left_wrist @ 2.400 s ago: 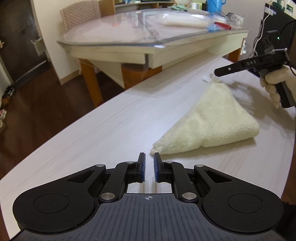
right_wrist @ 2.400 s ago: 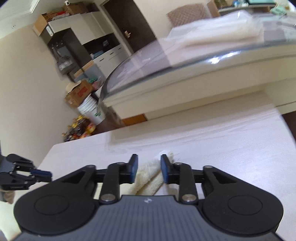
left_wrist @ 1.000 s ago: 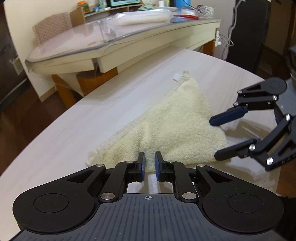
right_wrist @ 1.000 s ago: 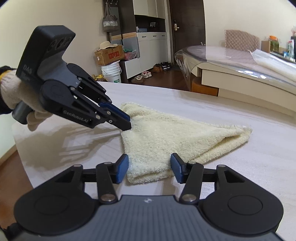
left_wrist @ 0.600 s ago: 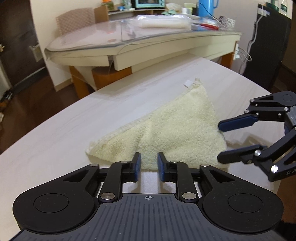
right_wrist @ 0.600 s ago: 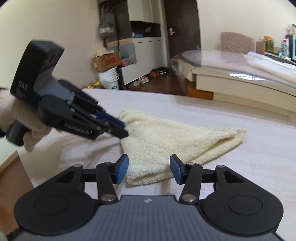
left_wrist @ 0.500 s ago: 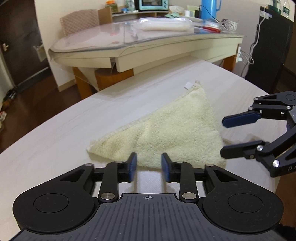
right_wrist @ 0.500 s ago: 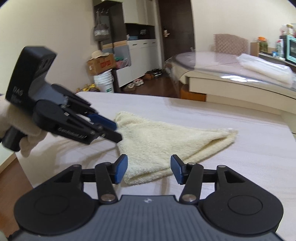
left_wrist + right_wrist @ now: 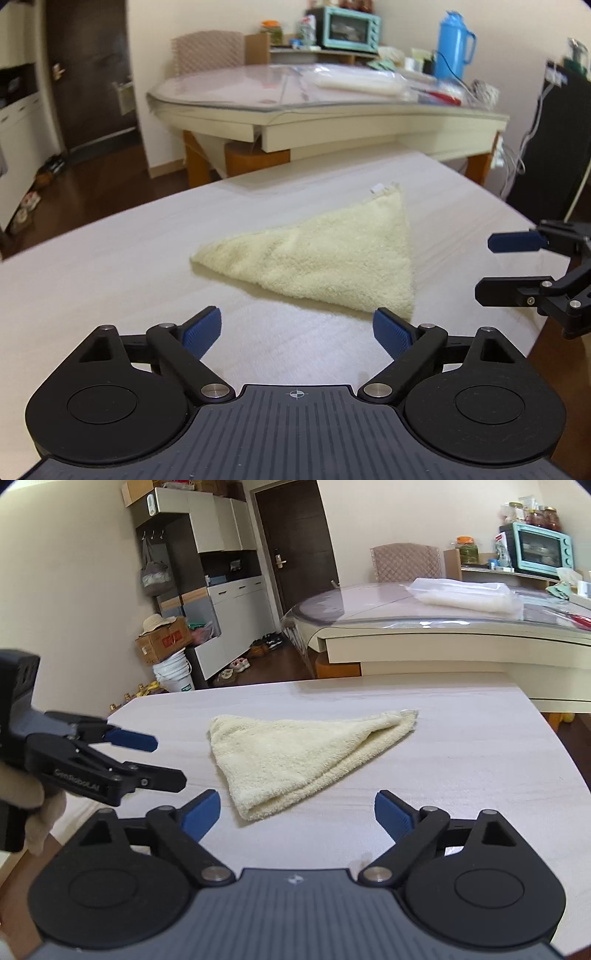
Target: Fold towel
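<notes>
A pale yellow towel (image 9: 332, 254) lies folded into a triangle on the light wooden table (image 9: 110, 273), with a small white tag at its far corner. It also shows in the right wrist view (image 9: 295, 753). My left gripper (image 9: 297, 330) is open and empty, held back from the towel's near edge. My right gripper (image 9: 297, 810) is open and empty, just short of the towel's near corner. The right gripper shows at the right edge of the left wrist view (image 9: 517, 266). The left gripper shows at the left of the right wrist view (image 9: 162, 760).
A second table with a glass top (image 9: 332, 96) stands beyond, holding a plastic-wrapped bundle (image 9: 362, 83), a blue flask (image 9: 454, 48) and a teal oven (image 9: 349, 27). A black cabinet (image 9: 554, 147) stands at the right. Boxes and a bucket (image 9: 173, 672) sit on the floor.
Both grippers have opened wide and drawn back from the towel. The towel lies let go, flat on the table.
</notes>
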A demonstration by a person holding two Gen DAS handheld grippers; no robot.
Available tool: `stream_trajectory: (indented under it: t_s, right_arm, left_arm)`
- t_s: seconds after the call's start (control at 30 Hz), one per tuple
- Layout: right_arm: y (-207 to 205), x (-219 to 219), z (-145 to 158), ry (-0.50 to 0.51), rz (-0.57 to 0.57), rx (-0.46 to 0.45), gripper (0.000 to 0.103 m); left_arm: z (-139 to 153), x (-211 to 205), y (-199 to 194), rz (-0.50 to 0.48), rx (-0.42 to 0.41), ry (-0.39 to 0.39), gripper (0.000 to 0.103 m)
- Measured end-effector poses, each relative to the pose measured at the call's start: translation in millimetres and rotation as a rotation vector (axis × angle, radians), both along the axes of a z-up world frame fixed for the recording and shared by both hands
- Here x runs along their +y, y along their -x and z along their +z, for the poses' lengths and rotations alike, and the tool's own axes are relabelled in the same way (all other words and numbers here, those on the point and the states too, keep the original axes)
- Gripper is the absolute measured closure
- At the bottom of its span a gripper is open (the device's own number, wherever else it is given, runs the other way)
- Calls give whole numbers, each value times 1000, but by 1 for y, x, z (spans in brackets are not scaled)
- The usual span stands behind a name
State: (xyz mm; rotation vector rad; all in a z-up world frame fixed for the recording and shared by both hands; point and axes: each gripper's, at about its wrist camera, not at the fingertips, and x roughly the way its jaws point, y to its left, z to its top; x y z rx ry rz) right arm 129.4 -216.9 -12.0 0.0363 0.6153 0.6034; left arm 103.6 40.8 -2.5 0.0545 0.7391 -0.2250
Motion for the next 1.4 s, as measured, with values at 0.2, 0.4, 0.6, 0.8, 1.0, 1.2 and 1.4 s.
stream_trajectory:
  t_s: [0.2,0.4,0.6,0.8,1.0,1.2,1.4]
  right_arm:
    - [9,-2,3,49,-50,-2,7]
    - [15,2,5,106,-78,-15,3]
    - [35,8,6,192,-79,-77,2]
    - [50,7,10,193,-93,-109,2]
    - [59,3,11,166,-96,-105,2]
    - [56,-1,15,153,-103,-93,2]
    - [61,2,18,122,-87,-89,2]
  left_arm:
    - [3,-4,28,83,-16,42,7]
    - [6,-9,46,183,-31,44,4]
    - [1,-10,60,262,-26,37,3]
    - [3,-13,77,276,-68,41,1]
    - [10,-14,87,291,-88,65,0]
    - [11,-18,88,271,-78,55,0]
    - [6,-22,88,271,-66,58,0]
